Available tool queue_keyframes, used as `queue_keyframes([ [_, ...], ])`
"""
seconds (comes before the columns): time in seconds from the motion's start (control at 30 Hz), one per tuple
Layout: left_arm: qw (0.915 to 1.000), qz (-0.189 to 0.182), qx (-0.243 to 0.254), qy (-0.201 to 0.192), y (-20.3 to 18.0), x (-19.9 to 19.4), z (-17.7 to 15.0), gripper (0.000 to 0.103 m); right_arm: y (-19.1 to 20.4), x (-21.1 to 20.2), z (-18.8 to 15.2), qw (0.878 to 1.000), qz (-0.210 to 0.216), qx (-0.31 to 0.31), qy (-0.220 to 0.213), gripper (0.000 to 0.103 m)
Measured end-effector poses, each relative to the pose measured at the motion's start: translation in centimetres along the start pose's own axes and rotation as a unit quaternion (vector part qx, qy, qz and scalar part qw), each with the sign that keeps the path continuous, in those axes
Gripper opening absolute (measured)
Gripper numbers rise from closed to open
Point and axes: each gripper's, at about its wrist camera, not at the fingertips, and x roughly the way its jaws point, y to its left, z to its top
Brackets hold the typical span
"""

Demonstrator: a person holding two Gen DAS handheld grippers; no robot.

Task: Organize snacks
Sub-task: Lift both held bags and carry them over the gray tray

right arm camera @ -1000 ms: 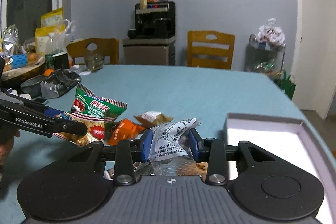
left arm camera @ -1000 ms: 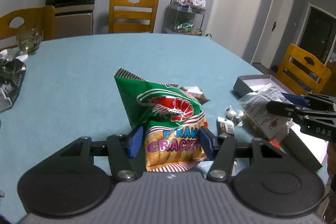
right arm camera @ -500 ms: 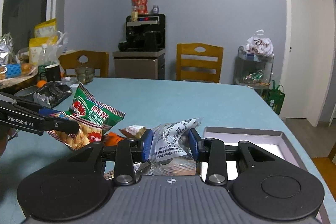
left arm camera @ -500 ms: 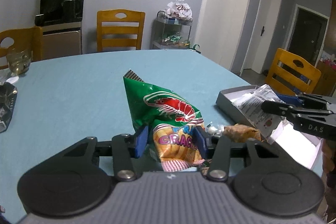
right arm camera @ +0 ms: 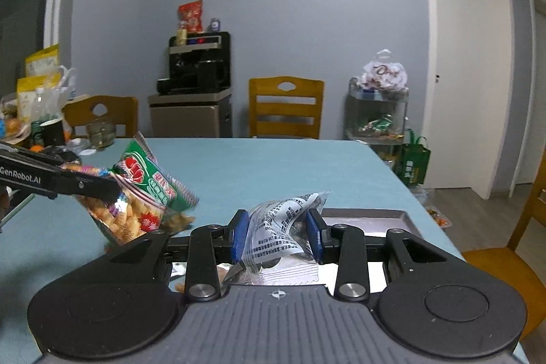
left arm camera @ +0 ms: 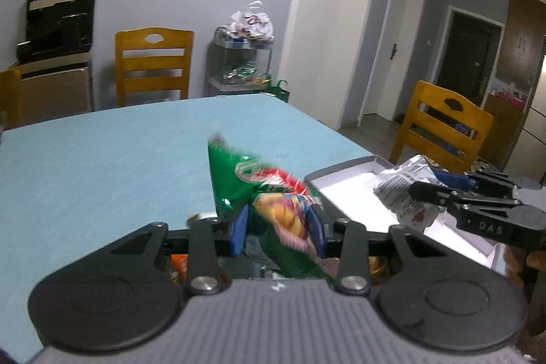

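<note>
Prawn cracker bag (left arm camera: 266, 193), claw-gripped, long axis tilts up-left.

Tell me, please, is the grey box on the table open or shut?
Open: the grey box has no lid on, and its white inside shows.

From my left wrist view the green prawn cracker bag (left arm camera: 252, 190) is smeared by motion, so I can't read its print, and its lower end drops out of sight behind the gripper body. Below the fingers I glimpse scraps of orange wrapper (left arm camera: 179, 265), too covered to identify. The grey box (left arm camera: 344, 183) is partly hidden behind the clear printed packet (left arm camera: 399, 190) and the right gripper (left arm camera: 440, 185). From my right wrist view the box (right arm camera: 368, 214) shows only its far rim; the packet's (right arm camera: 283, 227) contents are unclear. The left gripper's body runs off the left edge.
</note>
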Motion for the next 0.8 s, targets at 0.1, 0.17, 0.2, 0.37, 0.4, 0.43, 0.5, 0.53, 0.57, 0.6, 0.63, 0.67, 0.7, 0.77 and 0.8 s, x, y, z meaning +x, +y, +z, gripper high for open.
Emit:
queue_keyframes([
  [0.1,0.9998,-0.012,0.013,0.002,-1.5,1.7,1.1,0.033,-1.2,0.1,-0.3,1.000,-0.011,0.007,0.000,0.037],
  [0.17,0.9996,-0.014,0.023,0.004,-2.6,3.0,1.7,0.033,-2.0,0.4,-0.6,1.000,-0.018,0.013,0.003,0.037],
  [0.2,0.9995,-0.017,0.026,0.006,-3.1,3.5,2.0,0.033,-2.5,0.5,-0.8,1.000,-0.021,0.017,0.004,0.037],
  [0.37,0.9981,-0.044,0.042,0.000,-5.9,6.4,4.0,0.032,-4.5,0.7,-1.7,0.999,-0.038,0.034,0.011,0.037],
  [0.4,0.9978,-0.048,0.046,0.000,-6.3,7.2,4.6,0.032,-4.9,0.8,-1.7,0.998,-0.040,0.036,0.012,0.037],
  [0.43,0.9973,-0.053,0.050,0.001,-7.0,8.1,5.1,0.032,-5.3,0.8,-1.8,0.998,-0.044,0.040,0.013,0.037],
  [0.5,0.9967,-0.060,0.054,0.004,-8.2,9.6,5.7,0.032,-6.1,0.8,-2.0,0.998,-0.051,0.045,0.012,0.037],
  [0.53,0.9962,-0.064,0.059,0.006,-8.9,10.5,6.1,0.032,-6.3,0.9,-1.9,0.997,-0.053,0.046,0.012,0.037],
  [0.57,0.9958,-0.067,0.062,0.007,-9.5,11.1,6.2,0.032,-6.6,0.9,-2.0,0.997,-0.057,0.048,0.012,0.037],
  [0.6,0.9953,-0.070,0.066,0.009,-10.2,12.0,6.4,0.032,-7.0,0.8,-2.0,0.997,-0.060,0.051,0.013,0.037],
  [0.63,0.9949,-0.073,0.068,0.012,-10.8,12.8,6.6,0.032,-7.3,1.0,-2.1,0.997,-0.062,0.053,0.014,0.037],
  [0.67,0.9947,-0.075,0.069,0.012,-11.5,13.6,6.8,0.032,-7.5,1.0,-2.2,0.996,-0.064,0.056,0.016,0.037],
  [0.7,0.9944,-0.078,0.070,0.012,-12.1,14.3,7.0,0.032,-7.8,1.1,-2.3,0.996,-0.065,0.058,0.017,0.037],
  [0.77,0.9938,-0.082,0.074,0.012,-13.3,15.9,7.2,0.032,-8.4,1.3,-2.5,0.996,-0.068,0.061,0.023,0.037],
  [0.8,0.9936,-0.082,0.077,0.011,-13.9,16.8,7.4,0.032,-8.6,1.5,-2.6,0.995,-0.069,0.063,0.026,0.037],
])
